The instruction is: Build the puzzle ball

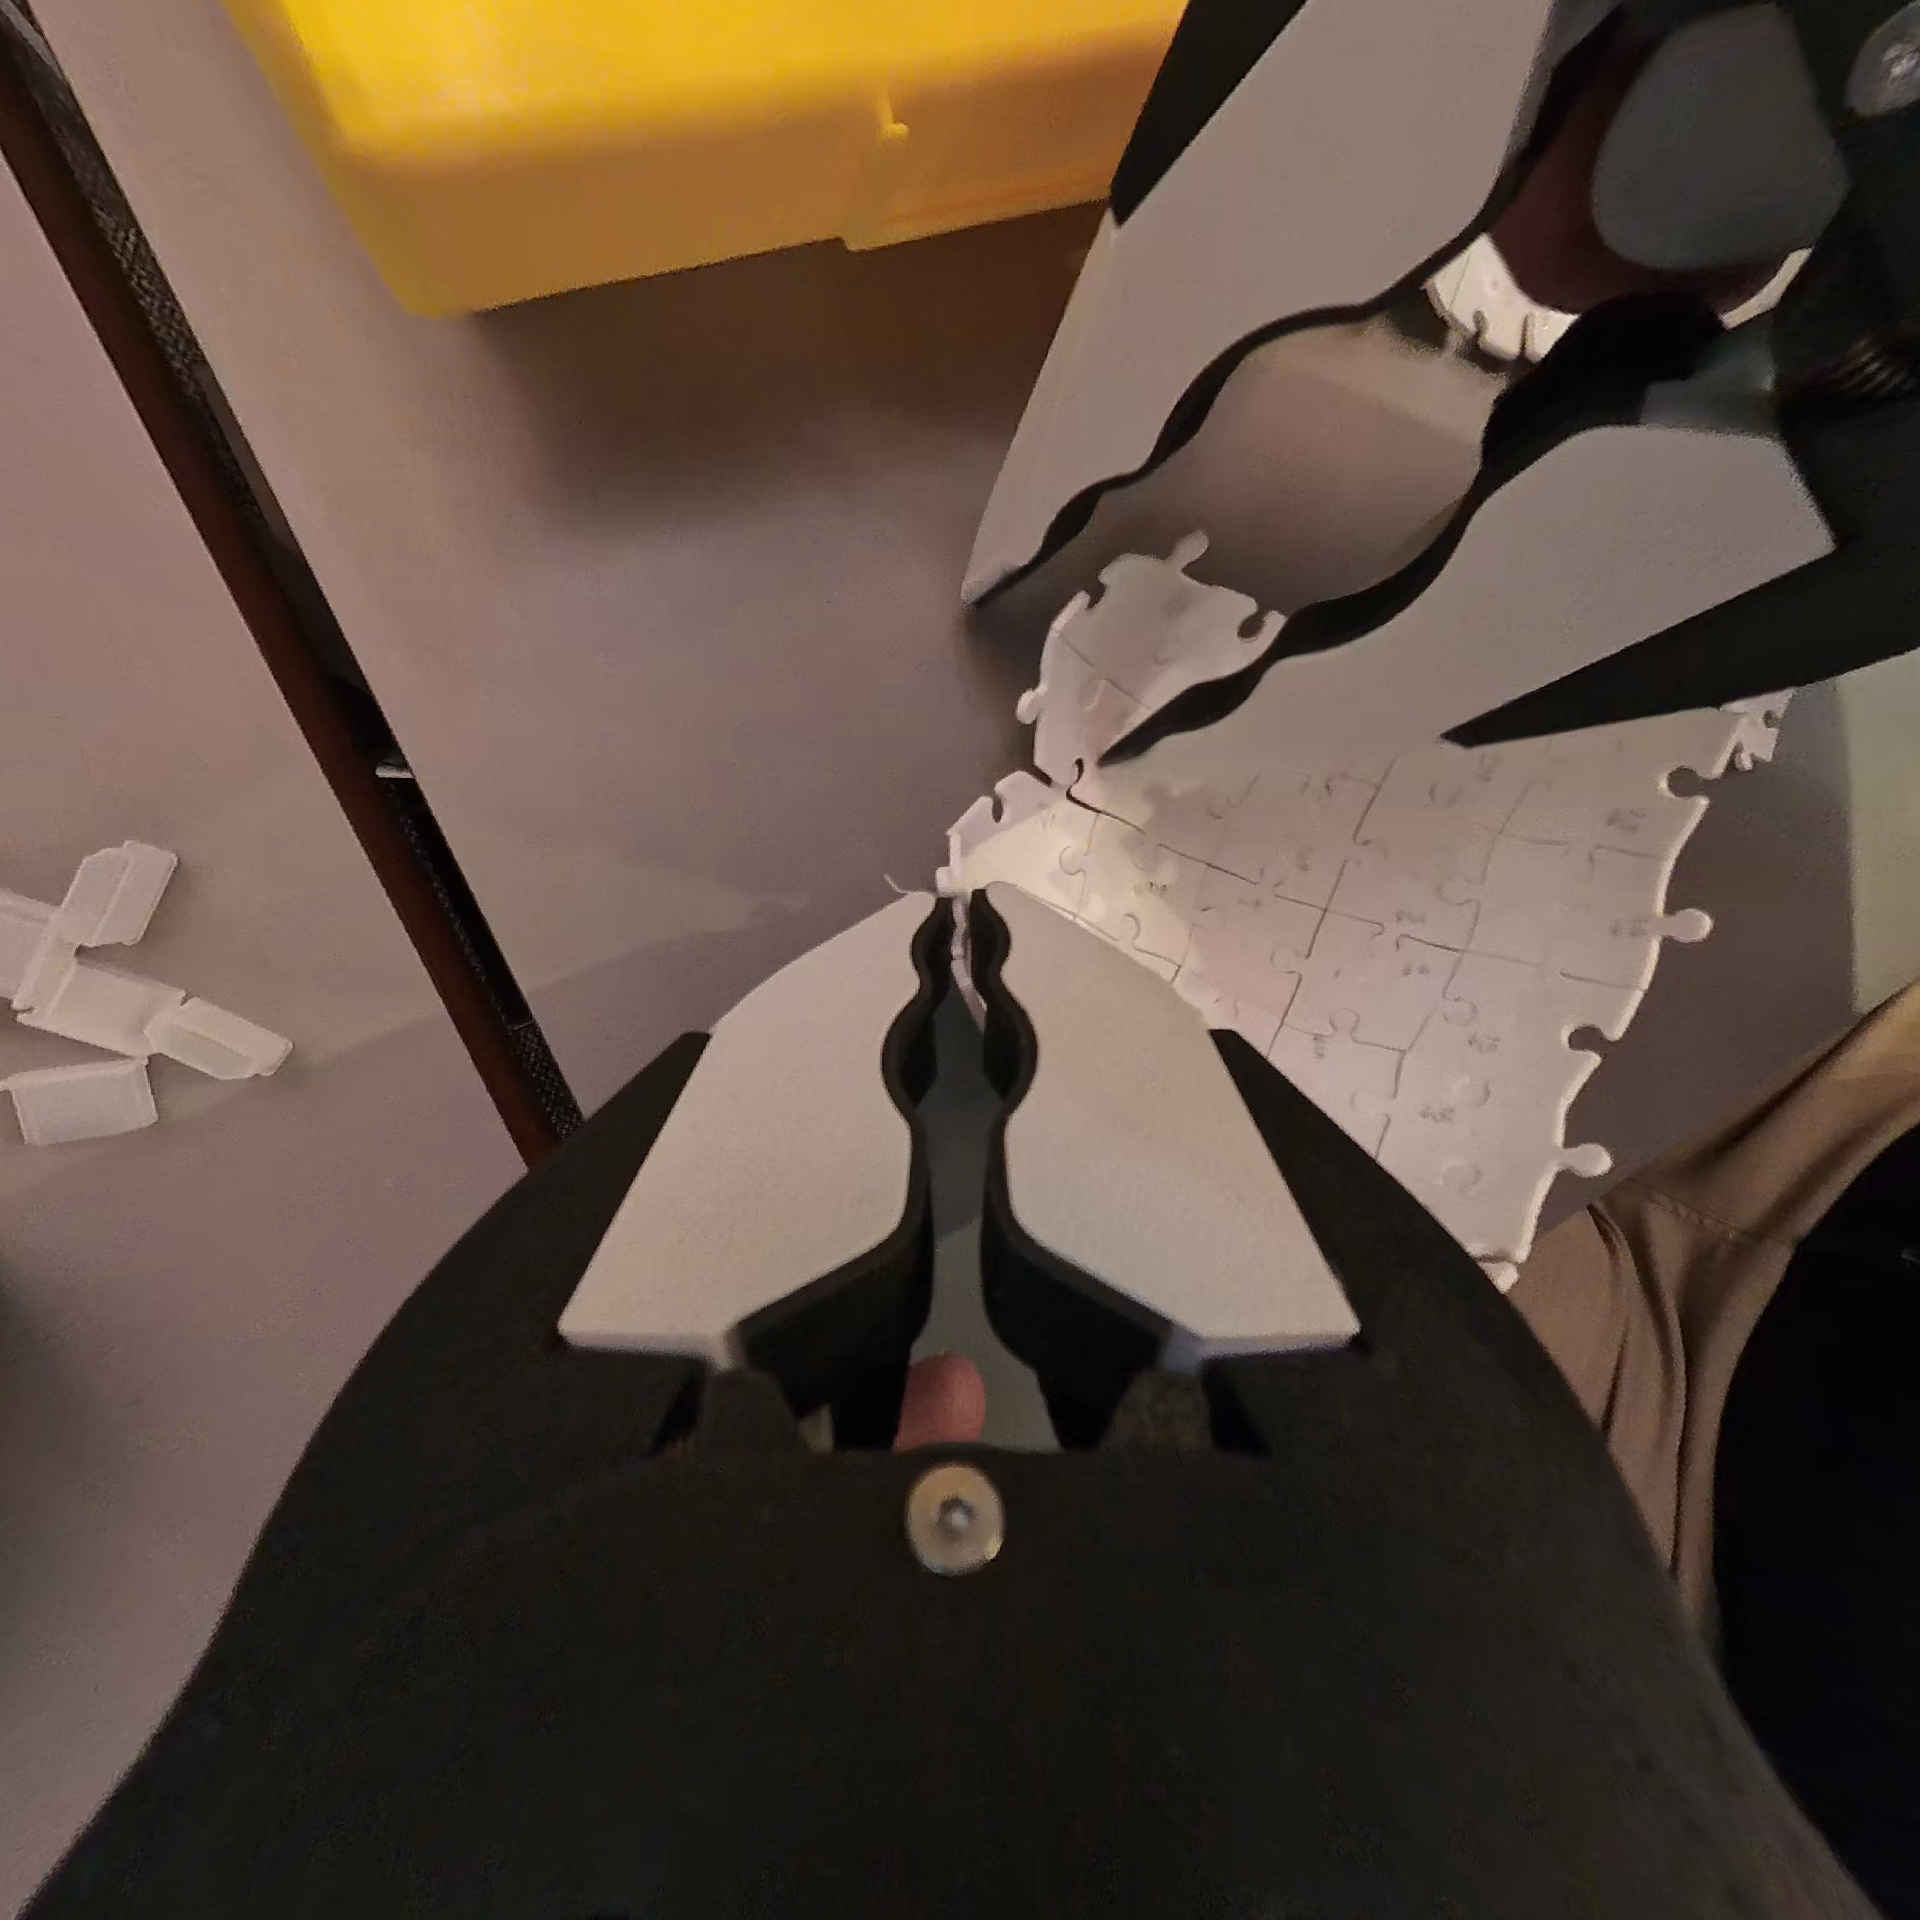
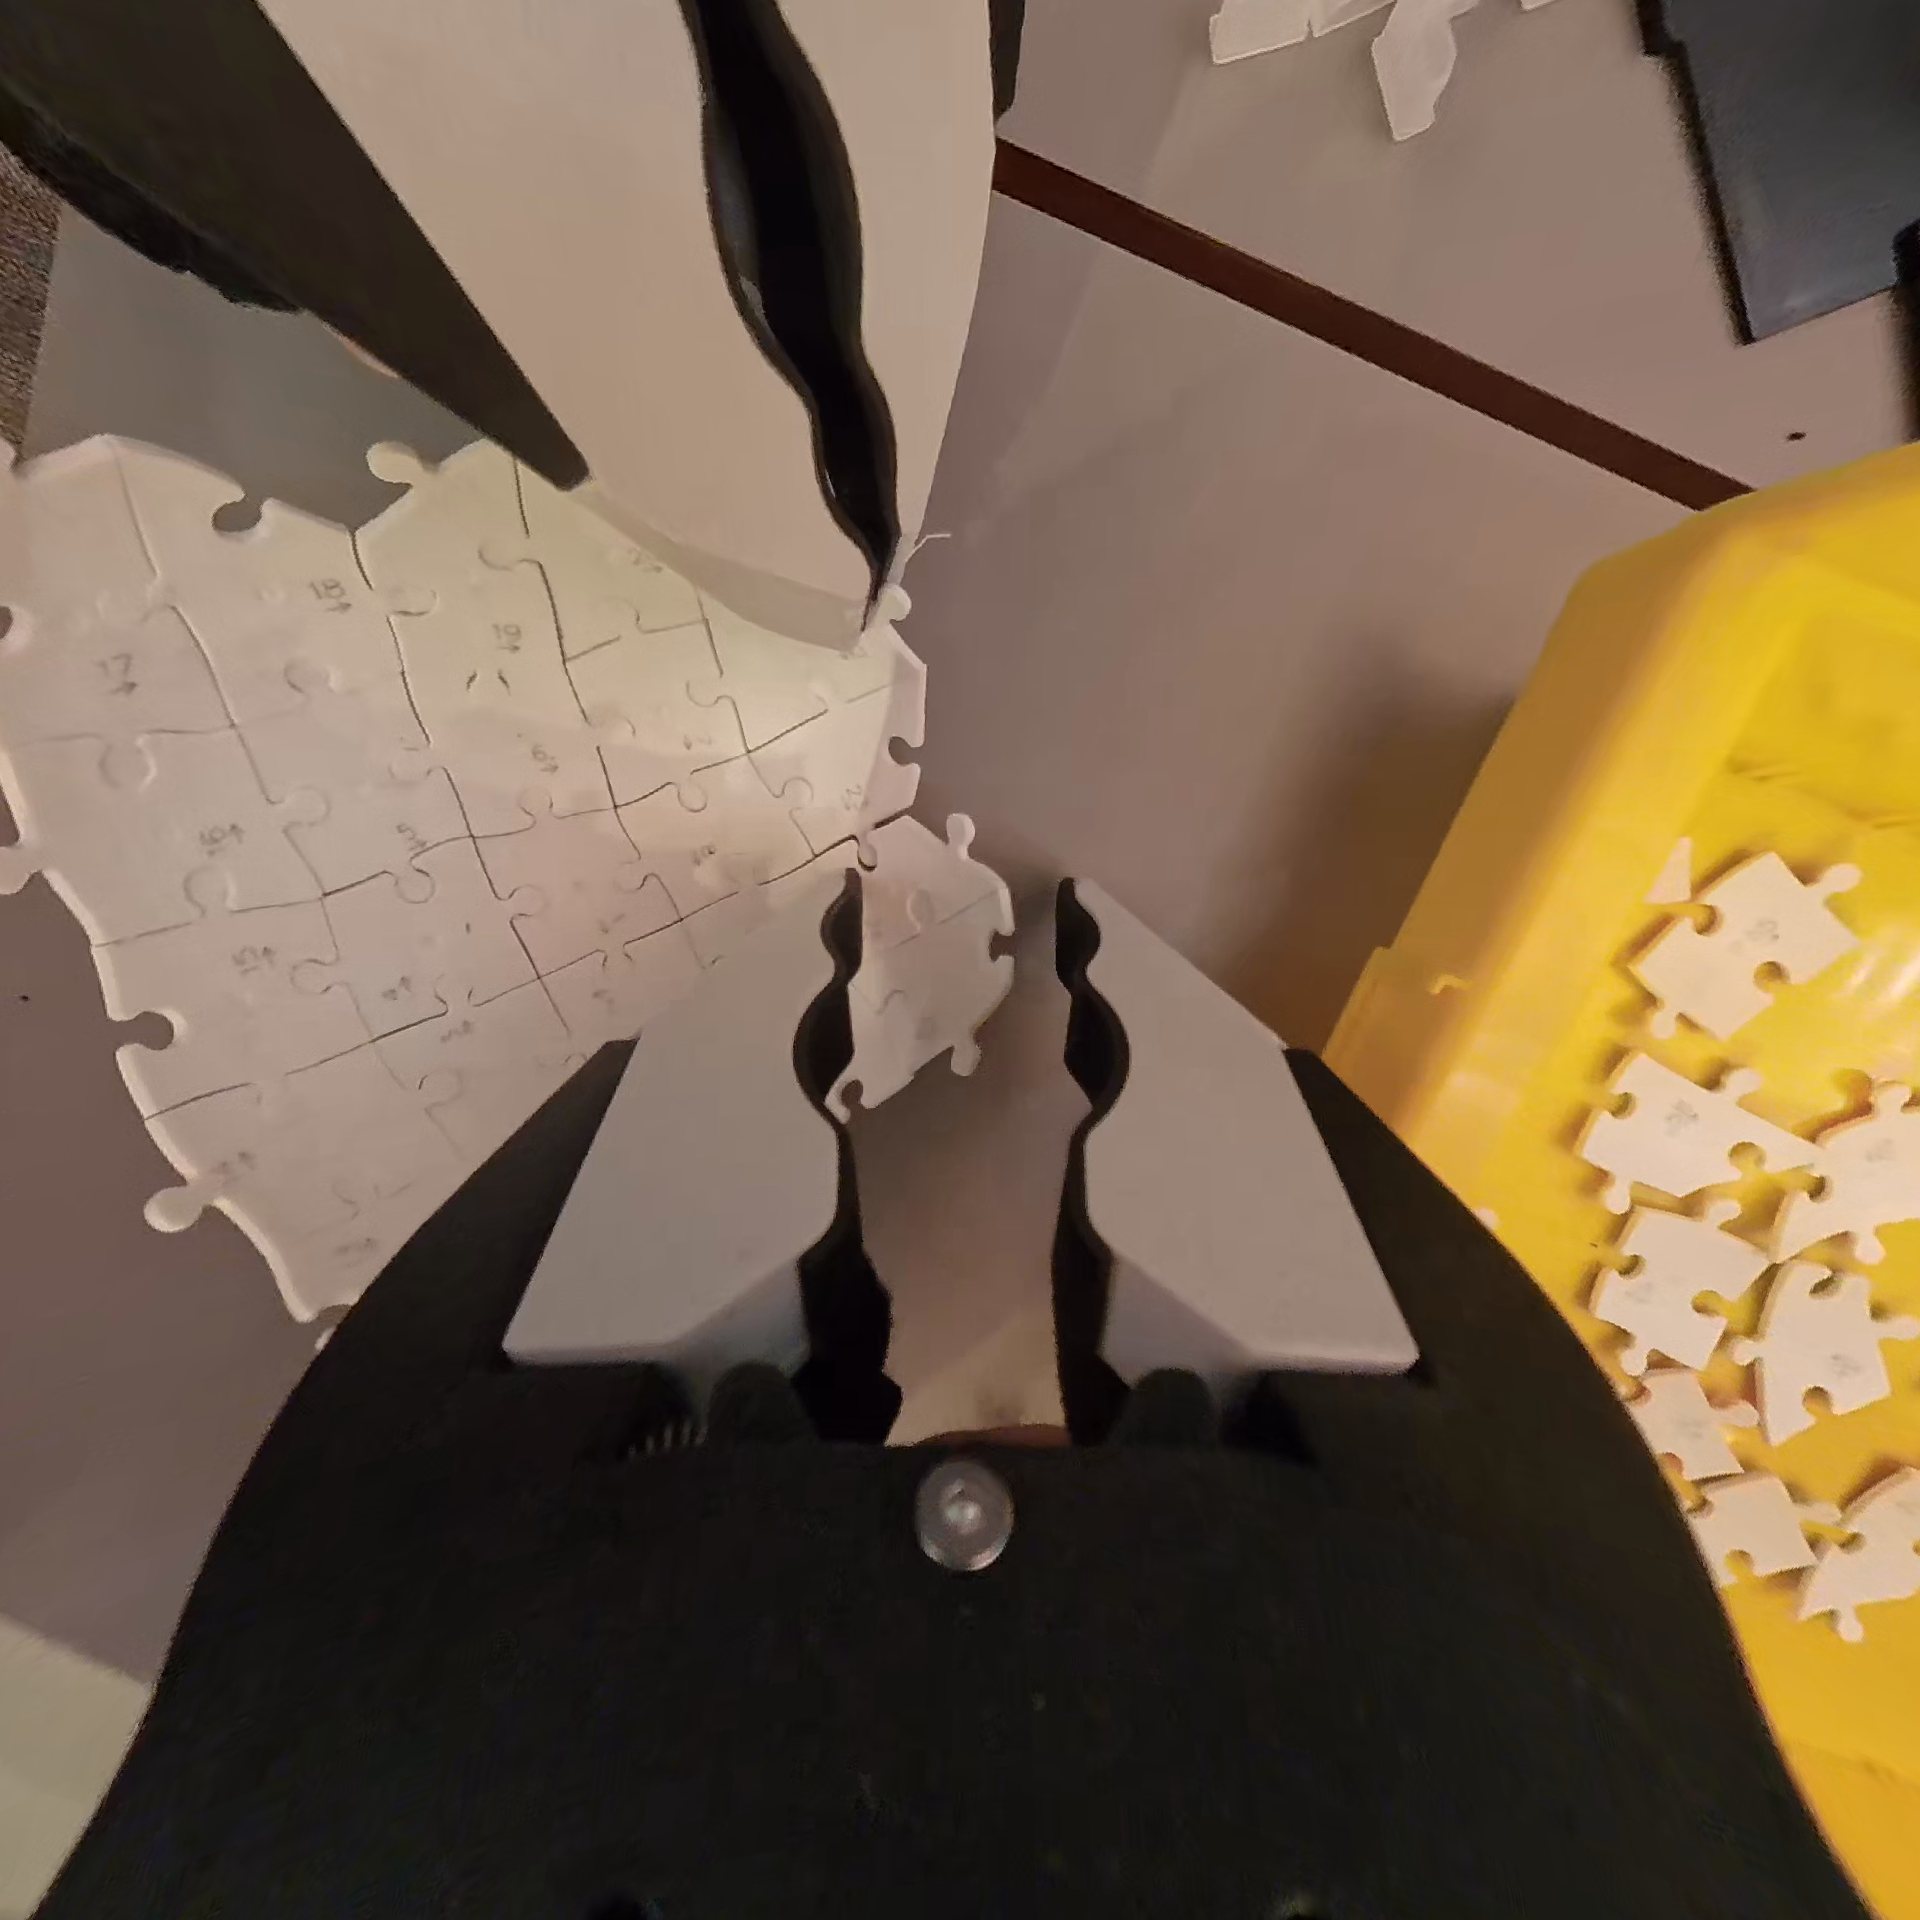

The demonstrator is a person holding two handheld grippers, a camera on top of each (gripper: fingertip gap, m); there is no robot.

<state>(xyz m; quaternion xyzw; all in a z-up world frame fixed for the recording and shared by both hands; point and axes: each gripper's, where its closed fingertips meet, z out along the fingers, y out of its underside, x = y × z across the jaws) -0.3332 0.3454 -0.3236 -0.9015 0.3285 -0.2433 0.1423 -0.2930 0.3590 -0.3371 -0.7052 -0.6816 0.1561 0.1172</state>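
Note:
A white curved sheet of joined puzzle pieces (image 1: 1403, 935) is held up over the grey table; it also shows in the right wrist view (image 2: 364, 831). My left gripper (image 1: 961, 902) is shut on the sheet's corner edge, and it shows at the top of the right wrist view (image 2: 881, 592). A small white cluster of joined pieces (image 2: 935, 966) sits between the fingers of my right gripper (image 2: 958, 885), which is open. The cluster touches the sheet's corner. In the left wrist view the cluster (image 1: 1153, 644) lies between the right gripper's spread fingers (image 1: 1039, 675).
A yellow bin (image 2: 1558, 779) holding several loose white puzzle pieces (image 2: 1714, 1143) stands to the right; it also shows in the left wrist view (image 1: 623, 156). Clear plastic bits (image 1: 94, 997) lie at the left. A dark strip (image 1: 312, 644) crosses the table. A tan sleeve (image 1: 1714, 1247) is near. One gripper's finger ends stand about 5 cm off the other's.

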